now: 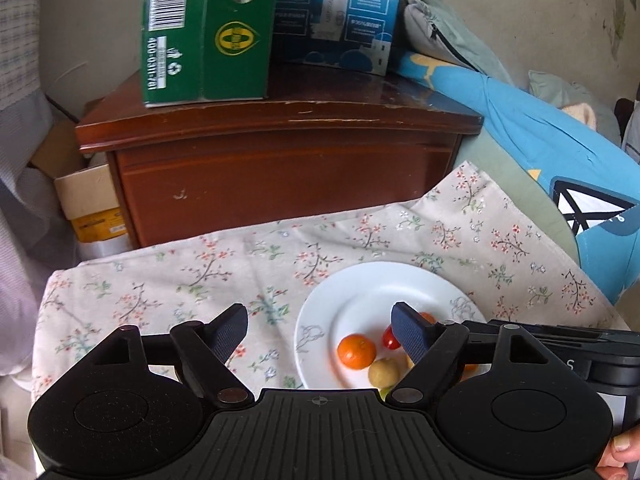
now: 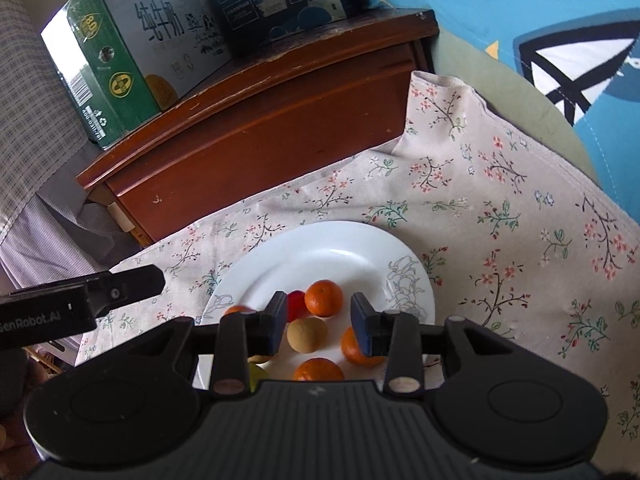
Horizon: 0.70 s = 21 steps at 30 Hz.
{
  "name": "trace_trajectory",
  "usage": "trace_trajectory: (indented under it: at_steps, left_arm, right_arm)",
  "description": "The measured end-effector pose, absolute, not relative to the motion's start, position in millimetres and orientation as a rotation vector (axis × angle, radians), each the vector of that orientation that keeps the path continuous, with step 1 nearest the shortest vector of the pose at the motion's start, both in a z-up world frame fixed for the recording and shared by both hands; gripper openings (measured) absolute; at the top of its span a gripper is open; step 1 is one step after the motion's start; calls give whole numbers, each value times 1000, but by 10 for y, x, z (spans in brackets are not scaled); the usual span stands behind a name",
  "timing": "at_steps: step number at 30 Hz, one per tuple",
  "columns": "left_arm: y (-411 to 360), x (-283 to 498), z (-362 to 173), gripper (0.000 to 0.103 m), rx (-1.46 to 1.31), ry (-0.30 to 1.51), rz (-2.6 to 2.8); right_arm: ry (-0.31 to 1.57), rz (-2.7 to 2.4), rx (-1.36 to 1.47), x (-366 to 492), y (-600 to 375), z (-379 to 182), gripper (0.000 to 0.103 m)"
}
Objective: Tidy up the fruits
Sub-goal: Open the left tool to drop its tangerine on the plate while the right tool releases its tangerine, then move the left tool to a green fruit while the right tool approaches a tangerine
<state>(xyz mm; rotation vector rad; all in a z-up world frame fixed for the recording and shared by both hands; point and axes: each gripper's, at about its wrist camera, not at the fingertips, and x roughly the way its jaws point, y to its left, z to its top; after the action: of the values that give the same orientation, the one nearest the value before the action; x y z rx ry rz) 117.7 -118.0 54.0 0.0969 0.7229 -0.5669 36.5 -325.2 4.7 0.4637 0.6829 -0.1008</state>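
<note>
floral cloth [image 2: 500,184], fruit plate [image 2: 320,248] btwn right gripper [image 2: 319,322] jaws

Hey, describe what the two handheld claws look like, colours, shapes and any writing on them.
Both are matte black plastic. The left claw and right claw each have a ribbed central body, two round discs at the sides, hinged link arms with silver pins, and dark blue textured pads. White lettering on the left claw's side reads roughly "enRobot.AI". A bare thumb shows; no cables or sleeves are visible.
</note>
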Motion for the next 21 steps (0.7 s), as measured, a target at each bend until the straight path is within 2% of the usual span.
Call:
trace_trajectory:
  at_steps: [21]
  left_arm:
    - [-333,933,482,81,40,792,-381]
  right_arm:
    - [690,89,360,3,-2625,97,40]
